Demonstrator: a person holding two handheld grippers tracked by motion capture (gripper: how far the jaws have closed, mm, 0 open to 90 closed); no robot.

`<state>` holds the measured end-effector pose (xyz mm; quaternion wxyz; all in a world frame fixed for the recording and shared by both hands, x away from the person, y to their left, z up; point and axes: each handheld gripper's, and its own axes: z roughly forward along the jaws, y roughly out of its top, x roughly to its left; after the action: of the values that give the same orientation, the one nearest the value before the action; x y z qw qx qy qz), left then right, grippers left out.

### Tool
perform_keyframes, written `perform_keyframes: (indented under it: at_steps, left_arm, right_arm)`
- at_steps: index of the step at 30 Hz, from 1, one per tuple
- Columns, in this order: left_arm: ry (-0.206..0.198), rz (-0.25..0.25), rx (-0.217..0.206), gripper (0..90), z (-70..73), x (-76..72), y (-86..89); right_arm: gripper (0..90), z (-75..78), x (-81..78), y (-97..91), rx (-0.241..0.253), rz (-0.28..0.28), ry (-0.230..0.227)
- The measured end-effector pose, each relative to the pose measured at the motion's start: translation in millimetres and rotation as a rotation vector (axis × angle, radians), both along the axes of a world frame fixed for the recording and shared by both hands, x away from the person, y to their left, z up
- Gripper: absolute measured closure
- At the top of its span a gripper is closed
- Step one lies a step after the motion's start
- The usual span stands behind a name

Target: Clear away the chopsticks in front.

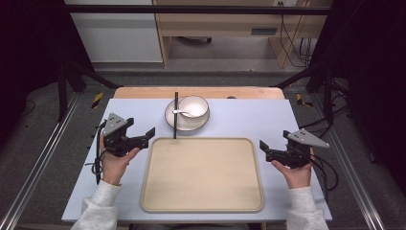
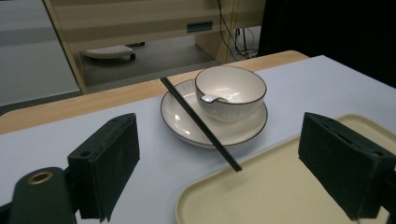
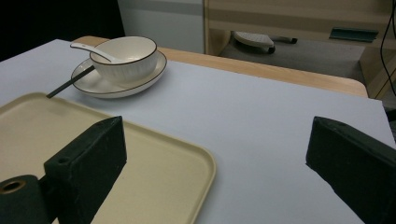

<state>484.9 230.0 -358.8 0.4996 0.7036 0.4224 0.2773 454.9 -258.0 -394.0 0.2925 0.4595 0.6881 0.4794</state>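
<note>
Risk sits mostly with the black chopsticks (image 1: 175, 115), which lie loose across the left side of the plate (image 1: 170, 119), near the far edge of the table (image 1: 124, 108). Their long axis runs from the far edge toward the near edge; the near tips reach the far rim of the tray (image 1: 160, 201), and the far ends rise past the plate's far side. In the left gripper view they slope from upper left down to lower right, and I cannot tell whether the tips (image 2: 236, 167) touch the rim.

The left tool (image 1: 143, 138) hovers over the table just left of the tray's far left corner, jaws spread wide and holding nothing, aimed toward the plate. A careless approach from there could knock the chopsticks so they roll off the plate, or split apart if the jaws catch only one.

The bowl (image 1: 194, 106) stands on the plate with a white spoon (image 1: 182, 113) resting inside; a sideways push could tip the spoon out or slide the bowl.

The right tool (image 1: 267, 149) is beside the tray's right edge, likewise spread wide and empty.
</note>
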Motion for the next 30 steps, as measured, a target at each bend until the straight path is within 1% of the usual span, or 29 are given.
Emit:
perform_keyframes:
  at_steps: [2, 4, 6, 7, 8, 9, 10, 11, 13, 14, 16, 17, 20, 21, 22, 23, 25, 27, 30]
  left_arm:
    - [-0.002, 0.0, 0.002, 12.6, 0.9, 2.6, -2.5]
    - [0.002, 0.0, 0.013, 12.7, 1.8, 11.2, -9.2]
    - [0.01, 0.002, 0.018, 12.7, 0.8, 17.2, -12.8]
    - [0.01, 0.002, 0.018, 12.7, 0.8, 17.2, -12.8]
    - [0.014, 0.003, 0.02, 12.8, -1.6, 22.9, -15.7]
    - [0.014, 0.003, 0.02, 12.9, -1.6, 22.9, -15.7]
    - [0.021, 0.008, 0.032, 13.0, -5.1, 28.9, -18.2]
    - [0.029, 0.007, 0.034, 13.1, -7.3, 32.3, -18.9]
    - [0.044, 0.008, 0.03, 13.1, -11.9, 38.6, -20.0]
    - [0.044, 0.008, 0.03, 13.2, -11.9, 38.6, -20.0]
    - [0.063, 0.016, 0.026, 13.3, -17.9, 46.6, -20.7]
    - [0.074, 0.017, 0.026, 13.9, -22.9, 53.2, -21.5]
    - [0.084, 0.019, 0.033, 15.1, -29.4, 61.6, -23.4]
    - [0.084, 0.019, 0.033, 15.7, -29.4, 61.6, -23.4]
    - [0.092, 0.018, 0.04, 15.9, -31.9, 67.9, -25.0]
    - [0.092, 0.018, 0.04, 15.9, -31.9, 67.9, -25.0]
    - [0.098, 0.027, 0.053, 16.0, -30.9, 76.9, -26.0]
    - [0.097, 0.036, 0.062, 15.9, -28.5, 81.3, -26.0]
    - [0.097, 0.036, 0.059, 16.3, -26.7, 85.4, -26.4]
  right_arm:
    - [5.3, -0.2, 0.2, 0.4, 0.002, -0.002, 0.002]
    - [5.3, -0.3, 0.3, 0.5, 0.001, 0.0, 0.001]
    - [5.3, -0.5, 0.5, 0.5, 0.0, 0.0, 0.001]
    - [5.3, -0.5, 0.5, 0.6, 0.001, 0.0, 0.003]
    - [5.3, -0.5, 0.6, 0.6, 0.0, -0.001, 0.002]
    - [5.3, -0.5, 0.6, 0.6, 0.0, -0.001, 0.002]
    - [5.3, -0.6, 1.1, 0.4, -0.001, -0.002, 0.0]
    - [5.3, -0.6, 1.1, 0.4, -0.001, -0.001, 0.001]
    - [5.3, -0.8, 1.3, 0.7, 0.0, 0.001, 0.003]
    - [5.3, -0.8, 1.3, 0.7, 0.0, 0.001, 0.003]
    - [5.3, -1.1, 1.5, 0.8, -0.003, 0.001, 0.003]
    - [5.3, -1.6, 2.1, 1.5, -0.003, -0.001, 0.005]
    - [5.4, -2.2, 2.6, 2.1, -0.006, -0.001, 0.007]
    - [5.4, -2.3, 2.6, 2.4, -0.008, -0.003, 0.011]
    - [5.4, -2.5, 2.7, 2.5, -0.007, -0.003, 0.011]
    - [5.4, -2.5, 2.7, 2.5, -0.007, -0.003, 0.011]
    - [5.5, -3.1, 3.5, 2.6, -0.009, -0.001, 0.011]
    - [5.6, -3.3, 3.4, 3.1, -0.013, -0.004, 0.014]
    - [5.7, -3.4, 3.5, 3.1, -0.012, -0.003, 0.014]
